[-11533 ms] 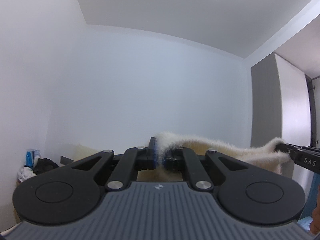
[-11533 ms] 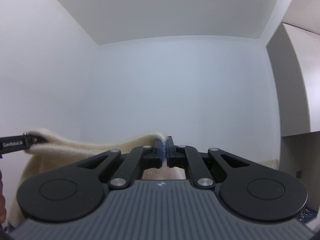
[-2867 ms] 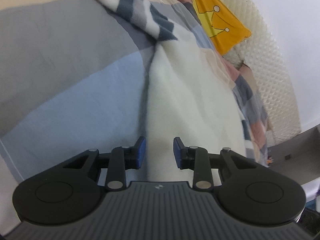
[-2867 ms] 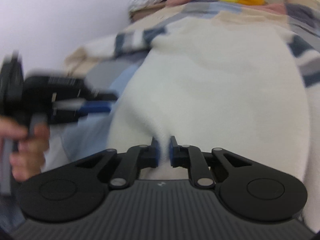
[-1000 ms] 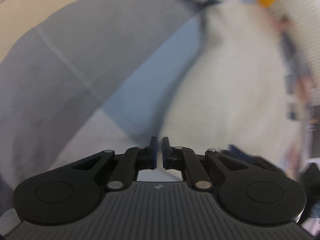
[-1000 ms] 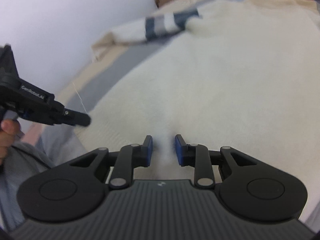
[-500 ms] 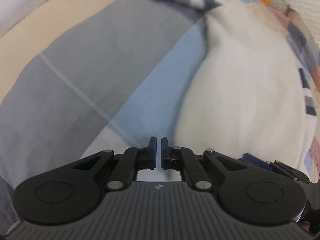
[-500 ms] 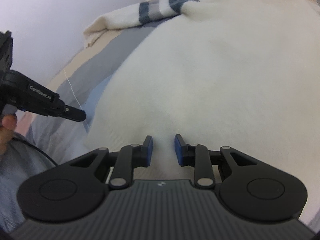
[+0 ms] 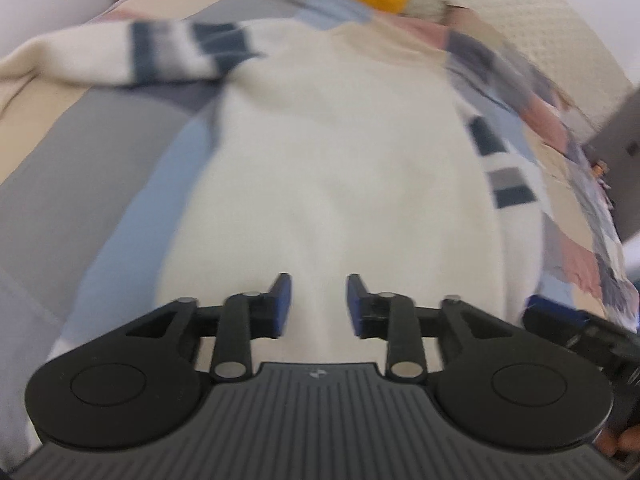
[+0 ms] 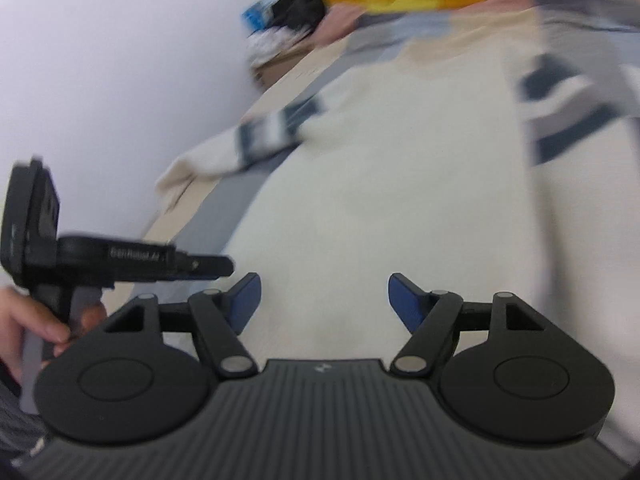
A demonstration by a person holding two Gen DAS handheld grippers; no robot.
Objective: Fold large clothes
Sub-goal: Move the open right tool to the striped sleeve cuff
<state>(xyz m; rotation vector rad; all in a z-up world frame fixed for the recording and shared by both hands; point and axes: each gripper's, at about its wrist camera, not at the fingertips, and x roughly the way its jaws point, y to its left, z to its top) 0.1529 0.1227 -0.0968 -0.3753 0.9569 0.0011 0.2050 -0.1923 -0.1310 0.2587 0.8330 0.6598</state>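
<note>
The cream sweater (image 9: 332, 168) lies flat on the bed (image 9: 80, 168), sleeves out. Left hand-held gripper (image 9: 316, 304) and right hand-held gripper (image 10: 324, 300) both released, probably just above its near hem w/ nothing between the fingers.

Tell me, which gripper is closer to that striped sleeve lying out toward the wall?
Left. The left gripper is on the side of the sweater where that striped sleeve lies; the right gripper is on the far side of it.

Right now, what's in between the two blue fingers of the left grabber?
Only the cream sweater, lying on the patchwork bedspread beyond the fingertips. The left gripper is open and grips nothing. The left wrist view shows this, though it's blurry.
</note>
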